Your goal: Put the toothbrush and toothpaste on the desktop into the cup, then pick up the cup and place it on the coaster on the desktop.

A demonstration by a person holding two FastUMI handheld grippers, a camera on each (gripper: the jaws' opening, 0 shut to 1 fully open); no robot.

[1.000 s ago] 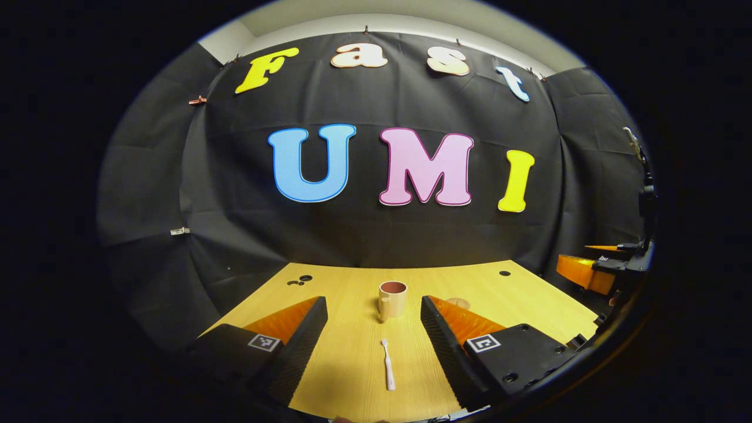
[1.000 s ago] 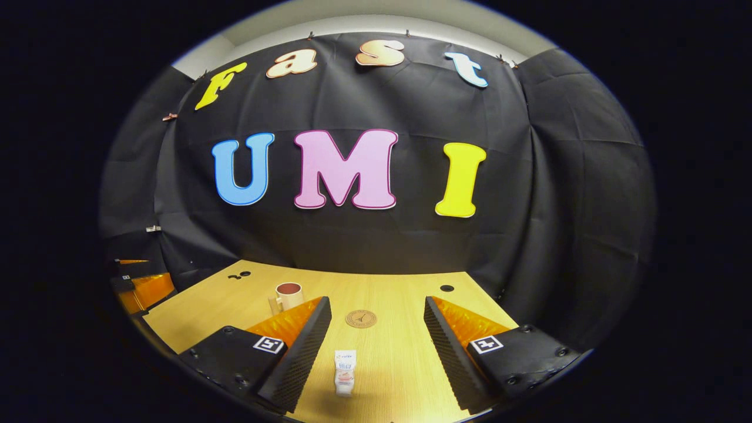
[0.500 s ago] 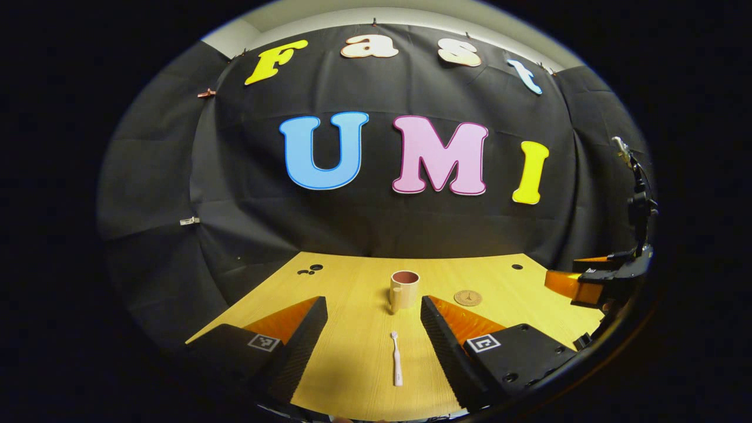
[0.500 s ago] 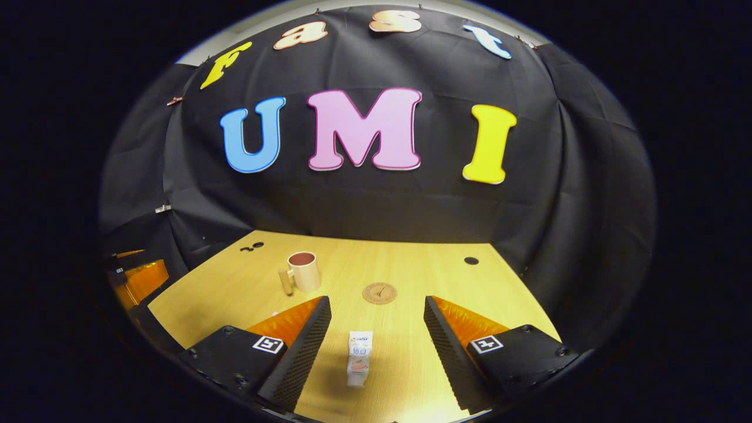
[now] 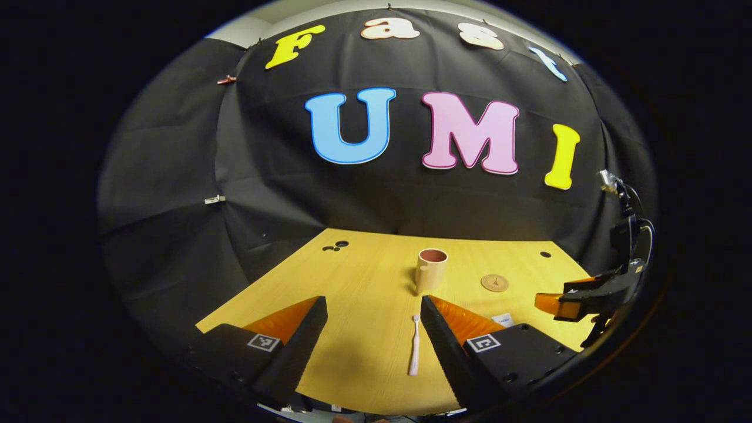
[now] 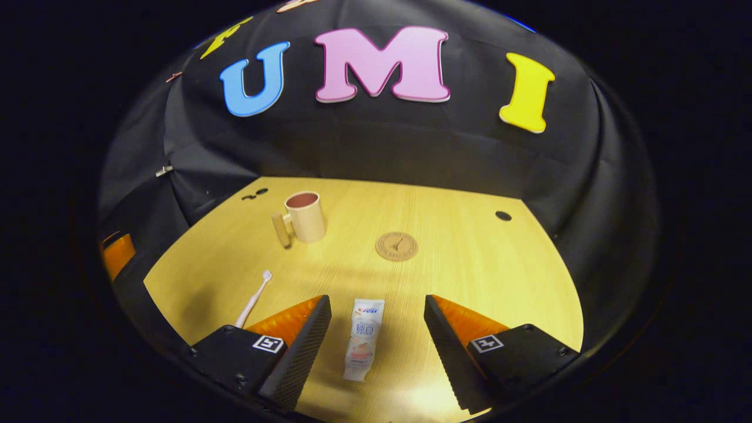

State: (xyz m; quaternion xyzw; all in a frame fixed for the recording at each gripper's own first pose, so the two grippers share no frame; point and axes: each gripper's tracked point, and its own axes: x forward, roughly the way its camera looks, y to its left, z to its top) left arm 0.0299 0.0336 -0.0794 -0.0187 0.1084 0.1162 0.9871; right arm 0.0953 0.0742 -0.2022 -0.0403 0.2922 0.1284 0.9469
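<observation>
**Both grippers spread above the desktop, nothing gripped**

Left gripper: fingers wide apart, holding nothing. Toothbrush lies flat on the desktop in the gap, close to the right finger, brush head pointing away. Cup stands upright beyond the fingertips, empty. Coaster lies beyond the right finger, apart from the cup.

Right gripper: fingers wide apart, holding nothing. Toothpaste lies flat between them, nearer the left finger, touching neither. Toothbrush lies outside the left finger. Cup stands far ahead to the left, handle facing left; coaster ahead, roughly centred, bare.
</observation>
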